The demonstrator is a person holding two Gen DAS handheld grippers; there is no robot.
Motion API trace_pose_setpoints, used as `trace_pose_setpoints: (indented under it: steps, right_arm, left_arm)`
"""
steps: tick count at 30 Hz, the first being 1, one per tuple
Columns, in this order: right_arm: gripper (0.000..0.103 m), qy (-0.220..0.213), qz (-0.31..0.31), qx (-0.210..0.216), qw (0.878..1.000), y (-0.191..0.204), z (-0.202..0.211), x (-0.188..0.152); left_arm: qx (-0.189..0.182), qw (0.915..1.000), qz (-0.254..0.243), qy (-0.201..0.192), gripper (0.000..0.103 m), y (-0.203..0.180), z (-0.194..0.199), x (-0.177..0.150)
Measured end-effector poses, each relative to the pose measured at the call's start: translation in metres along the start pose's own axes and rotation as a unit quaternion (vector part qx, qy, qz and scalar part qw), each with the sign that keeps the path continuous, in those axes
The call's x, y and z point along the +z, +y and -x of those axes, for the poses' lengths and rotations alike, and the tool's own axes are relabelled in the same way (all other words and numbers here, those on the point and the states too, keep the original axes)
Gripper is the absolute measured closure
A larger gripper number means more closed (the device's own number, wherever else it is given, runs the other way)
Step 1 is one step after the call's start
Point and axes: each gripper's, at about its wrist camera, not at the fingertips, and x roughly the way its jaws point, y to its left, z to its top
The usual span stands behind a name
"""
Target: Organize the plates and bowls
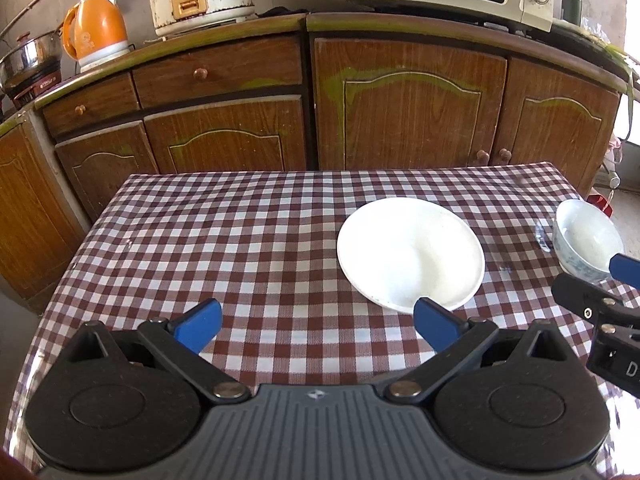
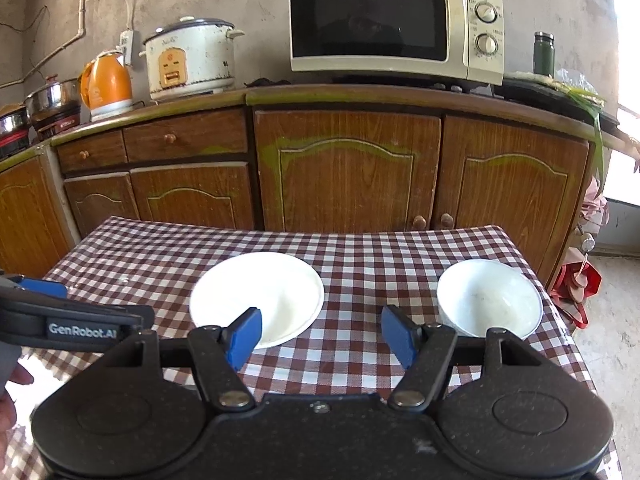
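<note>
Plate (image 2: 257,298) sits left of the bowl (image 2: 489,300) on my checkered table (image 2: 352,256); both grippers, left (image 1: 318,322) and right (image 2: 320,334), gape empty.

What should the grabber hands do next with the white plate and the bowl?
Probably the right gripper should ease forward and to the right toward the bowl. Both grippers are open and empty, the bowl sits apart from the plate on the checked tablecloth, and the left gripper is nearer the plate.
</note>
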Motion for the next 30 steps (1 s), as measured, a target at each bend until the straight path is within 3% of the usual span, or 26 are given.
trace_pose_setpoints:
  steps: [11,15,20,28,30]
  right_arm:
    - [0.024,0.035,-0.002,0.000,0.999,-0.003,-0.054,0.002]
    - [0.024,0.048,-0.010,0.005,0.999,-0.003,-0.077,0.004]
    - [0.024,0.069,-0.020,0.007,0.997,-0.002,-0.106,0.004]
    - [0.025,0.089,-0.033,0.016,0.995,0.001,-0.144,0.000]
    - [0.025,0.093,-0.038,0.020,0.995,0.002,-0.151,0.000]
  left_arm:
    - [0.003,0.9999,0.002,0.012,0.000,0.000,-0.046,0.013]
    - [0.000,0.9996,0.001,0.027,0.009,0.002,-0.067,0.015]
    - [-0.011,0.9992,0.010,0.037,0.010,0.002,-0.090,0.018]
    - [-0.027,0.9988,0.007,0.040,0.020,0.000,-0.118,0.017]
    - [-0.030,0.9987,0.011,0.039,0.027,0.000,-0.125,0.016]
